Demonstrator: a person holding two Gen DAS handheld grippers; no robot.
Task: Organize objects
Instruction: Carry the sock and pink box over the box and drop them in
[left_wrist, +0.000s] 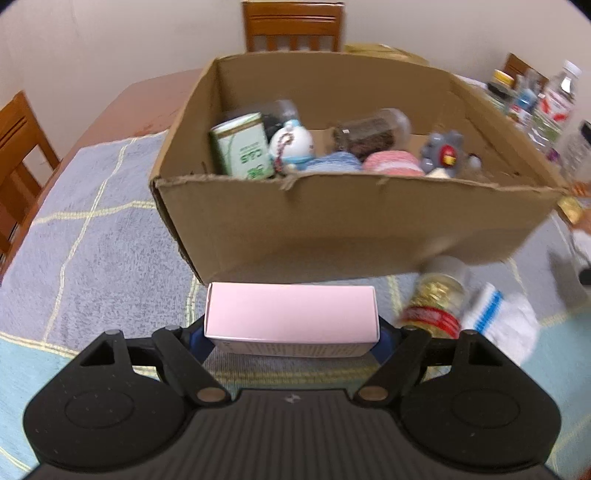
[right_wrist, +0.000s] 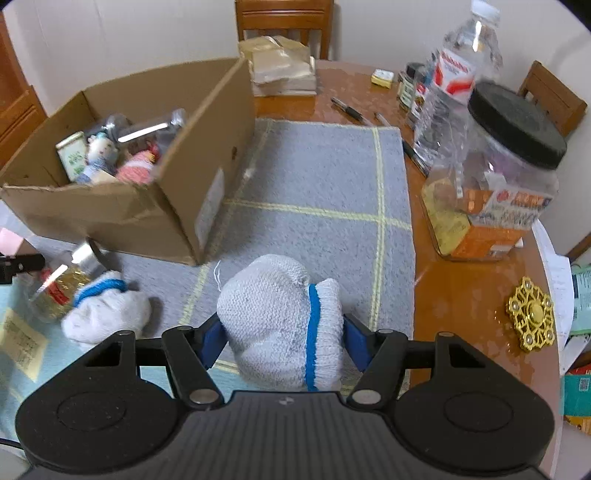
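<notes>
My left gripper (left_wrist: 291, 338) is shut on a pink box (left_wrist: 291, 314) and holds it just in front of the near wall of an open cardboard box (left_wrist: 351, 218). The cardboard box holds a green tin (left_wrist: 242, 147), a round white-and-blue toy (left_wrist: 293, 146), yarn balls, a jar and a grey toy. My right gripper (right_wrist: 284, 339) is shut on a rolled white sock with a blue band (right_wrist: 282, 317), above the grey mat, right of the cardboard box (right_wrist: 110, 214). A second rolled sock (right_wrist: 105, 310) and a gold bottle (right_wrist: 61, 288) lie on the mat.
A large plastic jar with a black lid (right_wrist: 495, 177), a water bottle (right_wrist: 456, 77), small bottles, pens and a gold spinner (right_wrist: 532, 314) sit on the wooden table at the right. Stacked paper bags (right_wrist: 282, 66) lie at the back. Chairs surround the table.
</notes>
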